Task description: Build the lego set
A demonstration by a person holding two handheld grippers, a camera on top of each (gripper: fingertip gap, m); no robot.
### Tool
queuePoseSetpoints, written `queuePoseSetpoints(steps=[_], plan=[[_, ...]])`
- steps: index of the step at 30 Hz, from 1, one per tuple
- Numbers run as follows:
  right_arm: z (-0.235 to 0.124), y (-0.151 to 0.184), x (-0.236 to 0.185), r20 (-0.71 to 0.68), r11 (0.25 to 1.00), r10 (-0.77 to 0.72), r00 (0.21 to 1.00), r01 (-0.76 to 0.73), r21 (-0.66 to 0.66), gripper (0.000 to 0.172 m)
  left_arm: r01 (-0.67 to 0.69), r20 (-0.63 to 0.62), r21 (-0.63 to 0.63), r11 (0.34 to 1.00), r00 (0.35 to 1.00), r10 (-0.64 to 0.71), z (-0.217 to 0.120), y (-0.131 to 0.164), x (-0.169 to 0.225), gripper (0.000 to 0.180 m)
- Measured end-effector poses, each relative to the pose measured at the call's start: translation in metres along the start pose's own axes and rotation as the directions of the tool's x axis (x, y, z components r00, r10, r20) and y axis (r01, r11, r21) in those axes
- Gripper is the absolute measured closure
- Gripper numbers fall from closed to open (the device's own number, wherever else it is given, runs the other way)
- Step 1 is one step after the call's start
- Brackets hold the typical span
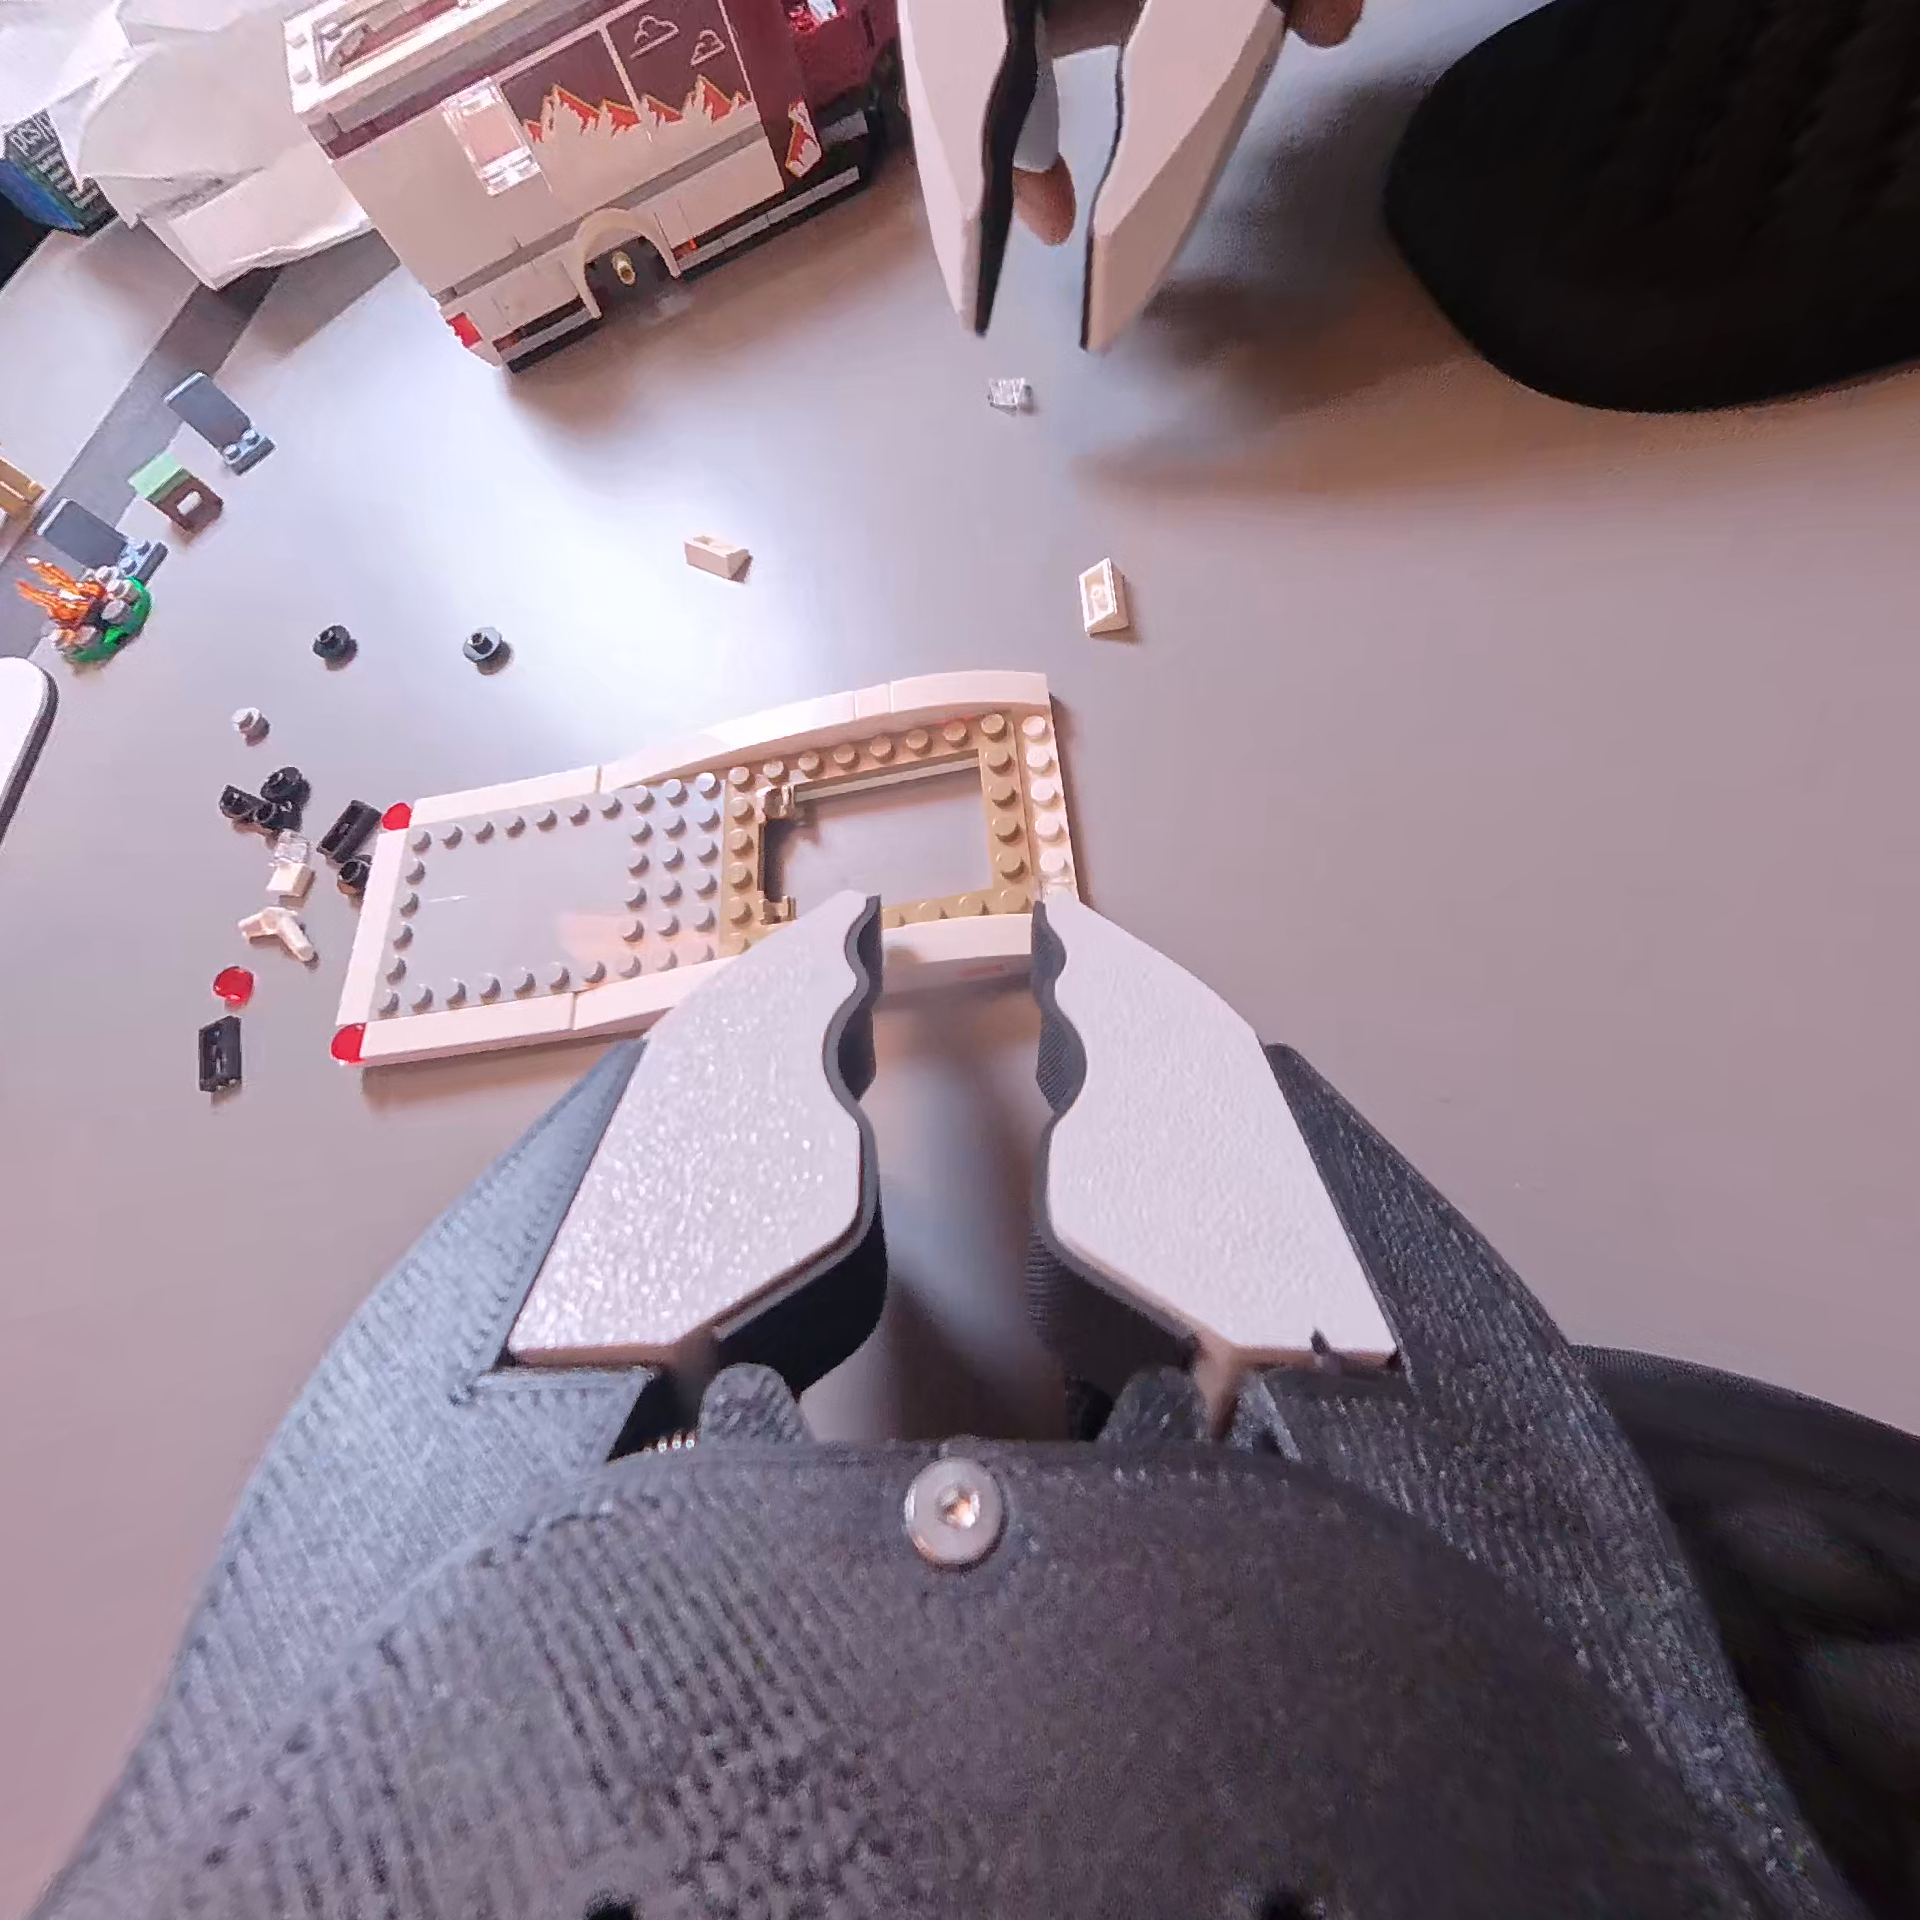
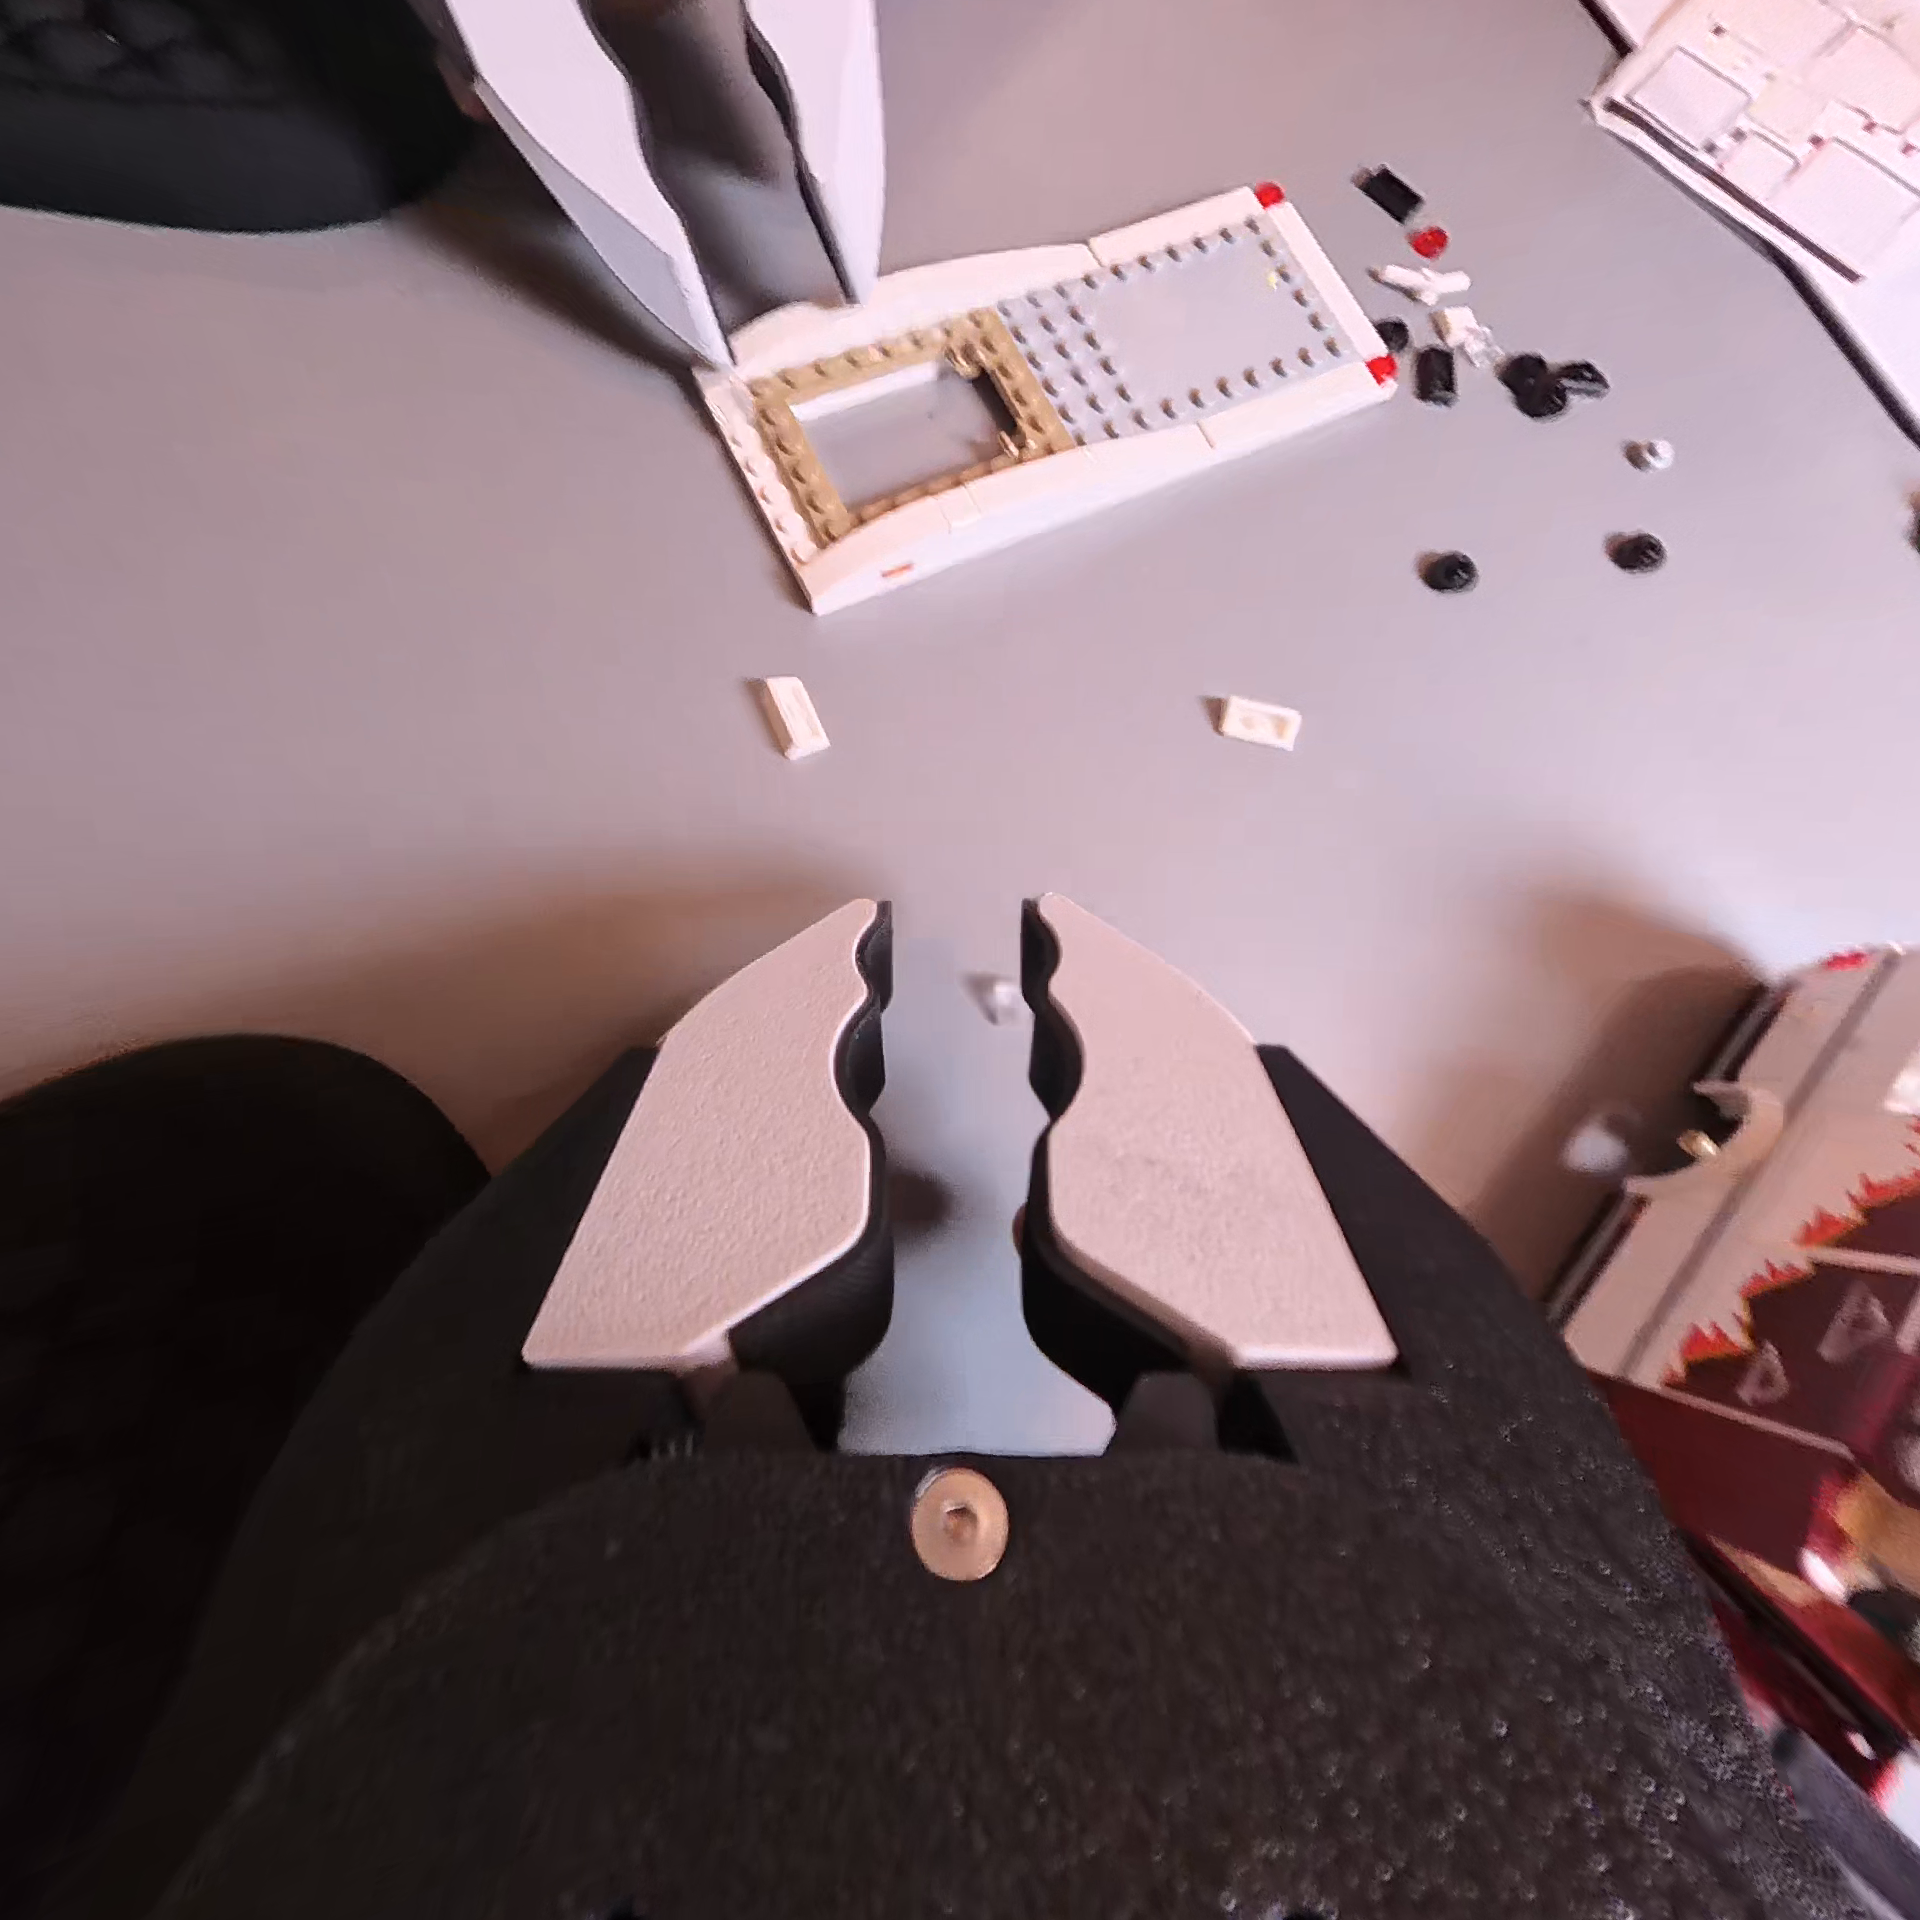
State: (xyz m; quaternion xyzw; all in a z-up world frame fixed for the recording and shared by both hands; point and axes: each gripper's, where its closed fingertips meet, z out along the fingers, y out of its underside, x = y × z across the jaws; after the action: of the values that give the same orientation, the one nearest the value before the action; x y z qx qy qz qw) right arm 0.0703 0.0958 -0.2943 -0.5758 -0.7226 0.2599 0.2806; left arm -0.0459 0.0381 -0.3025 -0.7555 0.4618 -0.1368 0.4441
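A flat brick-built plate (image 1: 727, 883) is being straddled at its near white edge by the open left gripper (image 1: 956, 914); judged light, rigid, best pinched edgewise. The right gripper (image 2: 956, 920) is being held open over a tiny clear piece (image 2: 1000, 997).

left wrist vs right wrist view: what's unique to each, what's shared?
Left wrist only: a small flame-and-greenery brick build at the left edge, grey sloped pieces near it, and the camper model's whole side.

Right wrist only: paper sheets top right.

Both: the roof assembly of white, grey and tan bricks, two cream tiles, a tiny clear piece under the right gripper, black round pieces, and the left gripper straddling the roof's white edge. Both grippers are open.
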Motion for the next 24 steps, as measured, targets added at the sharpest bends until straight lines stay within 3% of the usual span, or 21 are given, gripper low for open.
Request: queuePoseSetpoints(steps=[5, 24], plan=[[-0.011, 0.027, 0.014, -0.042, 0.991, 0.032, 0.999, -0.037, -0.13, 0.148, -0.013, 0.006, 0.001, 1.0, 1.0, 0.013, 0.0, 0.0, 0.0, 0.155], [0.008, 0.024, 0.015, -0.028, 0.98, 0.083, 0.996, -0.086, -0.178, 0.164, -0.042, 0.009, -0.001, 0.999, 0.999, 0.042, -0.001, 0.001, 0.003, 0.158]])
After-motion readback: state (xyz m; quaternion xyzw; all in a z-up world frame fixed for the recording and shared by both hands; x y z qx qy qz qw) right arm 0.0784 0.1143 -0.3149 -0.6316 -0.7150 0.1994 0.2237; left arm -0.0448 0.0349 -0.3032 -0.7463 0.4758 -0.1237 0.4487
